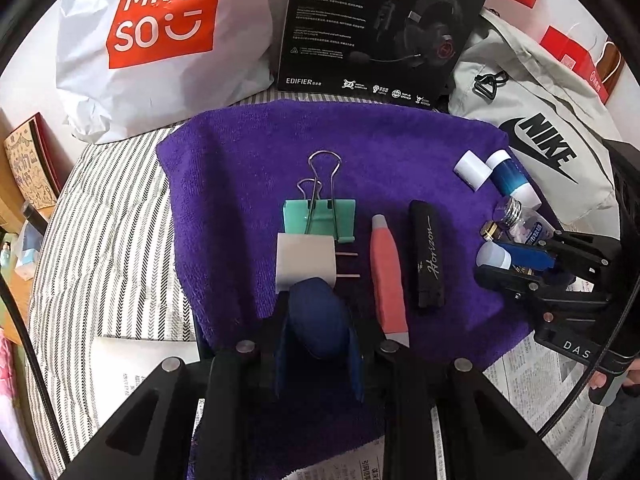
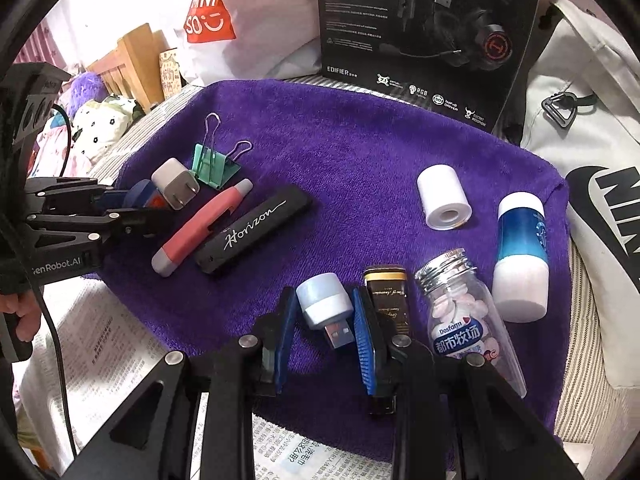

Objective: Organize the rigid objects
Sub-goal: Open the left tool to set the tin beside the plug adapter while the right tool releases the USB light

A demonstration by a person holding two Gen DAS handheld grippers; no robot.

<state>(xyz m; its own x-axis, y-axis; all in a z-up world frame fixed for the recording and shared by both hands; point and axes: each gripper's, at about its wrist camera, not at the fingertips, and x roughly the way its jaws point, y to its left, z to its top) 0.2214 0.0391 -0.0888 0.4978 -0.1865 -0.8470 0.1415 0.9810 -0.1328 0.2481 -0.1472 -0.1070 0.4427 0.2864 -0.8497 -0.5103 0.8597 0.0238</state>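
Showing, left to right: a blue oval piece (image 1: 316, 316) is being gripped by the left gripper (image 1: 318, 320) at six o'clock on the purple towel (image 1: 240, 160). A USB lamp (image 2: 326, 300) is being clamped by the right gripper (image 2: 325, 308) at four o'clock. Each should be lowered parallel to its row before release.

On the purple towel (image 2: 360, 152), a USB lamp (image 2: 326, 304) is framed by the right gripper (image 2: 324, 332) at six o'clock (pads close beside it, contact unclear). A mint bottle (image 2: 460, 320) is seen at five, the left gripper (image 2: 136, 208) at nine.
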